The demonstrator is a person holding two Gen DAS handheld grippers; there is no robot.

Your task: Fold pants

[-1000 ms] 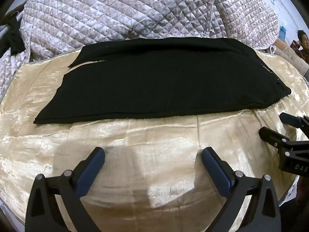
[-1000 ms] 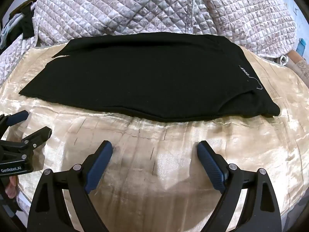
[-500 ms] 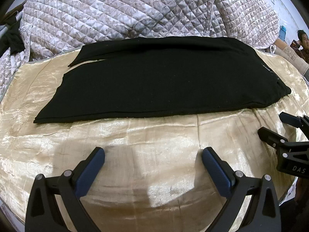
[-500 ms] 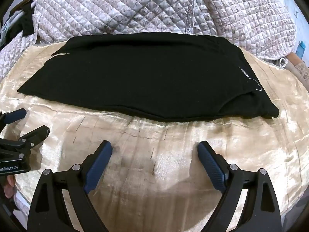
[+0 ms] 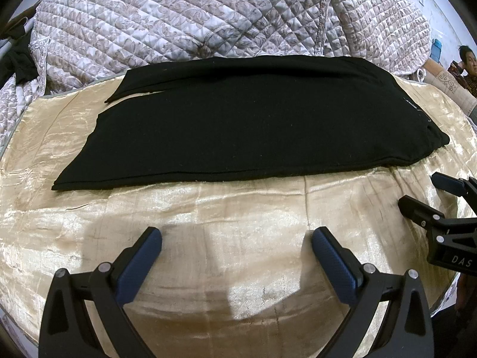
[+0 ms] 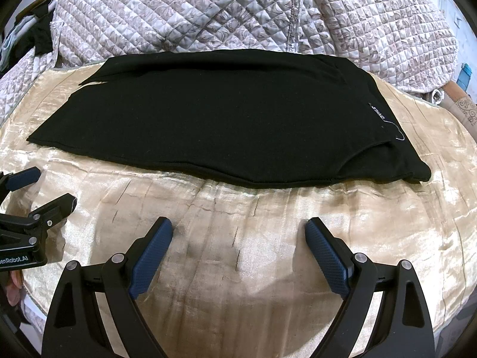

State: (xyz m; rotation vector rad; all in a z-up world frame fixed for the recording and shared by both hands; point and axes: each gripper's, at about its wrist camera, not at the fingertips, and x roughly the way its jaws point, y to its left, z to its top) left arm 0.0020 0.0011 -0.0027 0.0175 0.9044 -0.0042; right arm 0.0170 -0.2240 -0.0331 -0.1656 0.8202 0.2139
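Observation:
Black pants [image 5: 256, 119] [image 6: 214, 119] lie flat on a shiny gold cloth [image 5: 208, 208], one leg folded over the other, cuffs at the left and waistband with a small white label at the right. My left gripper [image 5: 235, 238] stands open over the bare cloth, short of the pants' near edge, nothing between its blue pads. My right gripper [image 6: 238, 232] is also open and empty, likewise short of the near edge. Each gripper shows at the side of the other's view: right gripper [image 5: 429, 191], left gripper [image 6: 44, 188].
A quilted floral bedspread [image 5: 208, 21] is heaped behind the pants. Dark clothing [image 6: 41, 32] hangs at the far left. A seated person [image 5: 465, 68] is at the far right. The gold cloth [image 6: 268, 223] has bare room in front of the pants.
Almost nothing differs; both grippers stay open in front of the pants, with only a slight drift of the views.

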